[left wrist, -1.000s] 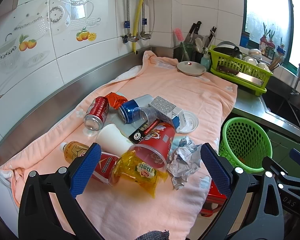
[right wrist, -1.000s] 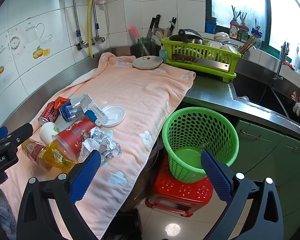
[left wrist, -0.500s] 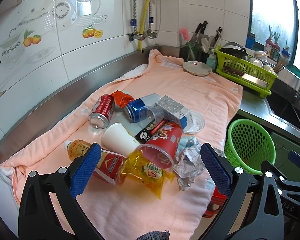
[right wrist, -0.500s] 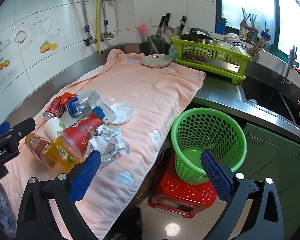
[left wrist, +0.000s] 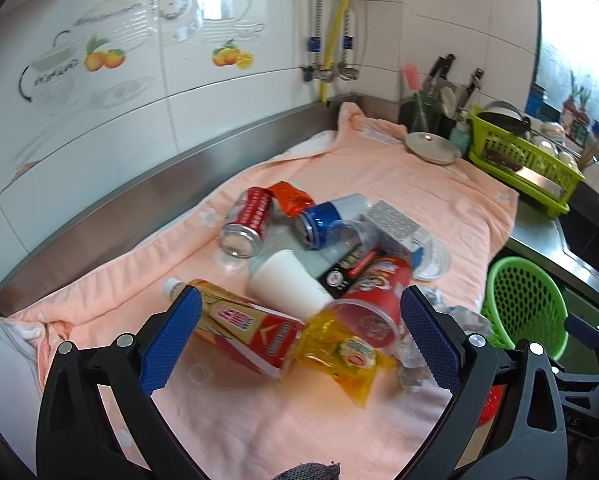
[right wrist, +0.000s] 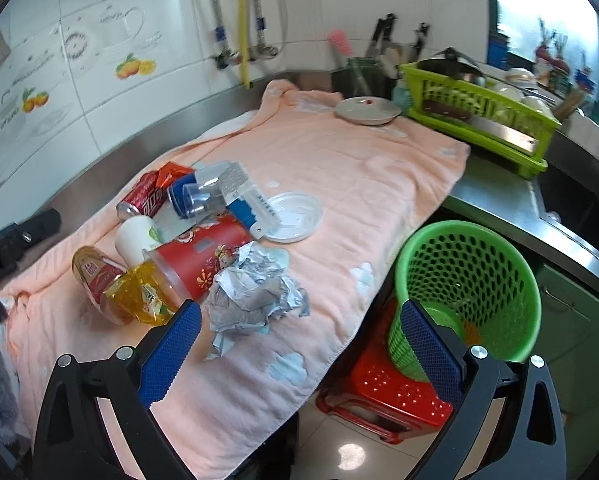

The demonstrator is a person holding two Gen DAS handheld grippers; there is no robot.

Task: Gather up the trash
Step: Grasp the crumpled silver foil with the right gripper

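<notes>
A pile of trash lies on the pink towel [left wrist: 419, 184]: a red can [left wrist: 247, 222], a blue can [left wrist: 327, 216], a white paper cup [left wrist: 287, 284], a red noodle cup [left wrist: 373, 300], a yellow wrapper [left wrist: 343, 354], a tea bottle [left wrist: 243, 326] and crumpled paper [right wrist: 255, 298]. My left gripper [left wrist: 299, 340] is open, just above the bottle and yellow wrapper. My right gripper [right wrist: 299, 344] is open, near the crumpled paper at the towel's edge. The green basket [right wrist: 471, 292] stands on a red stool [right wrist: 387, 396] to the right.
A white plastic lid [right wrist: 291, 222] lies beside the pile. A grey plate [right wrist: 367, 110], knife block and green dish rack [right wrist: 479, 108] stand at the back. The sink [right wrist: 579, 200] is on the far right. The tiled wall borders the counter on the left.
Both grippers have moved forward and down toward the pile; the trash looms larger. Nothing on the towel has moved. Both stay open.
</notes>
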